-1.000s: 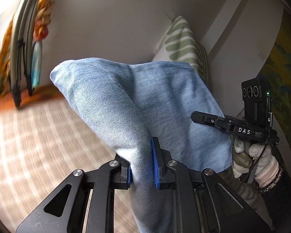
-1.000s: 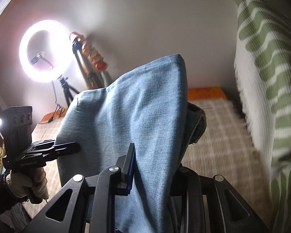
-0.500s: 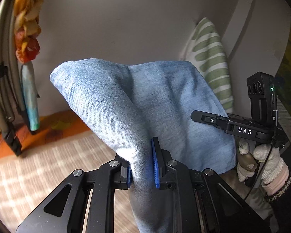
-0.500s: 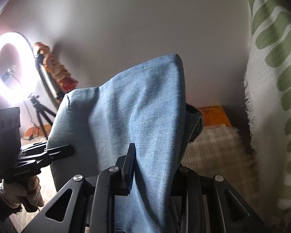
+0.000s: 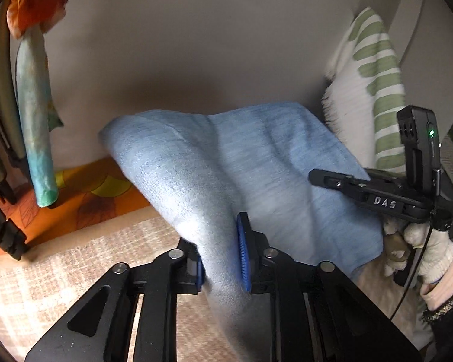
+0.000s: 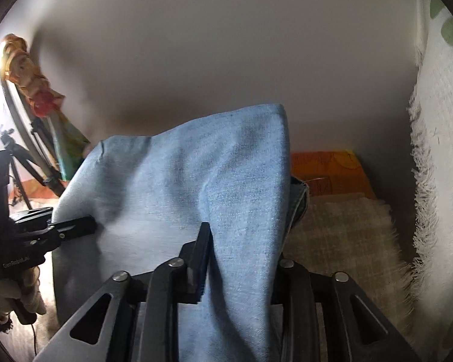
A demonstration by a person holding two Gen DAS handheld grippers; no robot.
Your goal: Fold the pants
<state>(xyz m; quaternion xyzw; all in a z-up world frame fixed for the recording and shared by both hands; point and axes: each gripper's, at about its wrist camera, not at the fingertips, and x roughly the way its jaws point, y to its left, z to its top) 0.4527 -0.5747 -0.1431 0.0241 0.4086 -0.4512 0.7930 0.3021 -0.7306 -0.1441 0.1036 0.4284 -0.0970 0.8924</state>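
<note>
We hold the light blue denim pants (image 5: 256, 166) bunched and raised between both tongs, above a beige checked woven mat (image 5: 75, 259). The left tongs (image 5: 223, 259) are easing apart with a fold of cloth between the blue pads (image 5: 244, 256); the right tongs (image 6: 241, 259) are opening too, denim draped through them. Whether the pads still press, we cannot quite tell. A plain wall stands close behind the pants' upper edge. A green-striped white fringed cushion (image 6: 438, 166) crowds the right; an orange patterned cloth (image 5: 84, 193) borders the mat
</note>
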